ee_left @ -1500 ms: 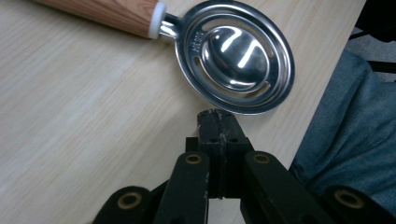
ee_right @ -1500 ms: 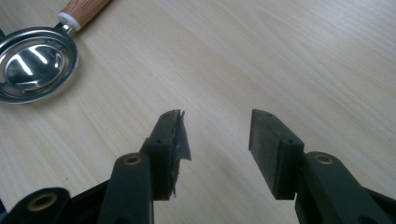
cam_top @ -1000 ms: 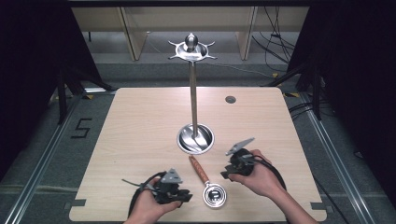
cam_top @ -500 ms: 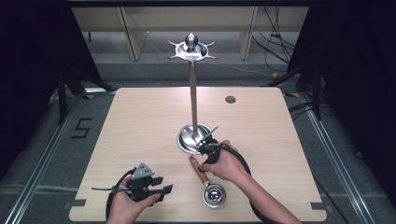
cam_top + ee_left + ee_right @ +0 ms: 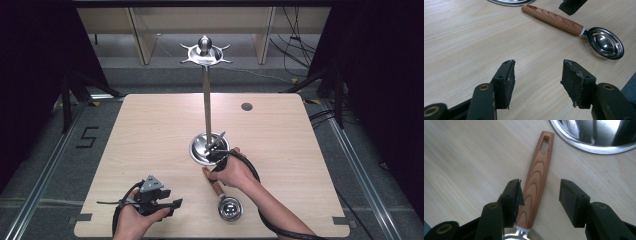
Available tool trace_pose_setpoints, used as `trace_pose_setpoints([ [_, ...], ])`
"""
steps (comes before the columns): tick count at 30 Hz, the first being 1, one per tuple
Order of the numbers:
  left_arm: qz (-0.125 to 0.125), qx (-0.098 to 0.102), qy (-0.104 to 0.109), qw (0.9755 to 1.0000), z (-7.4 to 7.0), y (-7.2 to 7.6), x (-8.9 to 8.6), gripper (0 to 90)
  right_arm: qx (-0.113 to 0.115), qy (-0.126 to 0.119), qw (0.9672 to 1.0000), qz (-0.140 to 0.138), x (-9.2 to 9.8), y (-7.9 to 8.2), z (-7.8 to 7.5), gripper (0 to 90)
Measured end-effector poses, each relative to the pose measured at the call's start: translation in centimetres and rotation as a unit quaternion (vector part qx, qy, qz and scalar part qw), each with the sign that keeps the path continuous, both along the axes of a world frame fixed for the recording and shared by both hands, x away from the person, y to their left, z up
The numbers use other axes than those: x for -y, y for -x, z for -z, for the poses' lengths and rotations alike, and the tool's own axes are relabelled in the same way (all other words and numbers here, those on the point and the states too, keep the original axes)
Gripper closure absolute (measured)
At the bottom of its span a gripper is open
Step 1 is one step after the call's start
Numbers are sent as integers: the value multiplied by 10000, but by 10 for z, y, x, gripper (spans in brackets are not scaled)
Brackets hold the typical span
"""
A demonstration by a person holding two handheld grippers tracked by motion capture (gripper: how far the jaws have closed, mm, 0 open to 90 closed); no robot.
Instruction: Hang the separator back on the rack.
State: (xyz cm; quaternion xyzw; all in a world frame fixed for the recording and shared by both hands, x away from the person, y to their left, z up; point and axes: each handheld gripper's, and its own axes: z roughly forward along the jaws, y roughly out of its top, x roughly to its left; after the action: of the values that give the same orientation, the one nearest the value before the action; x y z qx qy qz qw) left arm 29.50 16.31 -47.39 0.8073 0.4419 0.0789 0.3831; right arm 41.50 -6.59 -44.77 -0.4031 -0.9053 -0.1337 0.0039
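Note:
A ladle lies on the wooden table (image 5: 150, 135), its steel bowl (image 5: 230, 209) toward the front and its wooden handle (image 5: 217, 188) pointing at the stand's round steel base (image 5: 200, 150). My right gripper (image 5: 214, 165) is low over that handle. In the right gripper view it (image 5: 539, 183) is open and straddles the handle (image 5: 537, 177), the left jaw right against the wood. My left gripper (image 5: 175, 204) rests at the front left; it (image 5: 539, 63) is open with bare table between the jaws, and the ladle (image 5: 554, 19) lies beyond.
The stand's thin pole (image 5: 206, 100) rises from its base to a hooked top (image 5: 204, 52). A small dark disc (image 5: 246, 106) is set in the table's far right. Dark curtains and floor rails flank the table.
My right gripper has moved left from beside the ladle to over its handle by the stand base. My left gripper has drawn back to the left, away from the ladle's bowl.

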Motion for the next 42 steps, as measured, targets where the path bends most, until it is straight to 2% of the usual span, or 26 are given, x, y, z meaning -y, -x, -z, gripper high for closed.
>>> trace_pose_setpoints([
  [2, -80, 28, -25, 10000, -1, 0, 1, 431, -34, 34, 10000, -38, -3, -2, 0, 540],
  [4, 16, 8, -39, 10000, -2, 0, 0, 429, -74, 59, 10000, -3, -5, -3, 1, 545],
  [5, -27, 30, 26, 10000, 1, -1, 2, 430, -301, 276, 9990, 166, -11, -2, 1, 547],
  [6, -26, 23, 11, 10000, 1, -1, 2, 430, -282, 286, 9991, 106, -12, -3, 2, 549],
  [8, -10, 11, 37, 10000, 2, -1, 1, 430, -340, 324, 9987, 221, -15, -3, 4, 558],
  [9, 75, -25, 23, 10000, 1, -1, 0, 429, -347, 326, 9986, 224, -17, -4, 5, 564],
  [11, -19, 11, 33, 10000, 2, -1, 1, 428, -395, 422, 9980, 263, -19, -3, 8, 579],
  [13, 22, 18, 36, 10000, 1, 0, 0, 428, -486, 500, 9968, 392, -22, -2, 10, 587],
  [15, 26, 24, 42, 10000, 1, 0, 0, 426, -441, 499, 9976, 204, -21, -4, 15, 586],
  [16, 26, 24, 42, 10000, 1, 0, 0, 426, -441, 499, 9976, 204, -21, -4, 15, 586],
  [17, 1, 13, 42, 10000, 1, -1, 1, 425, -436, 613, 9971, 104, -20, -4, 21, 586],
  [19, -8, 20, 49, 10000, 2, -1, 2, 425, -506, 559, 9971, 91, -19, -4, 24, 590],
  [21, 1, 3, 4, 10000, 2, -1, 1, 425, -513, 613, 9968, 98, -19, -5, 25, 592],
  [27, 15, -7, -22, 10000, 3, -1, 2, 425, -537, 597, 9965, 244, -17, -5, 30, 634],
  [30, 53, -9, -30, 10000, 3, -1, 2, 426, -567, 680, 9960, 85, -17, -6, 30, 644],
  [33, 60, 3, -42, 10000, 3, -1, 2, 426, -523, 744, 9958, 91, -18, -6, 31, 666],
  [35, 76, 1, -41, 10000, 3, -1, 2, 426, -655, 650, 9957, 86, -18, -6, 31, 684],
  [38, 79, 2, -42, 10000, 3, -1, 2, 427, -624, 755, 9952, 92, -18, -4, 30, 685],
  [39, 61, 13, -50, 10000, 3, -1, 2, 427, -601, 750, 9954, -10, -16, -5, 30, 686],
  [40, 87, 3, -42, 10000, 3, -1, 2, 427, -570, 700, 9959, 92, -17, -3, 29, 686],
  [42, 81, 3, -25, 10000, 3, -1, 2, 427, -555, 624, 9965, 68, -16, -2, 28, 686],
])
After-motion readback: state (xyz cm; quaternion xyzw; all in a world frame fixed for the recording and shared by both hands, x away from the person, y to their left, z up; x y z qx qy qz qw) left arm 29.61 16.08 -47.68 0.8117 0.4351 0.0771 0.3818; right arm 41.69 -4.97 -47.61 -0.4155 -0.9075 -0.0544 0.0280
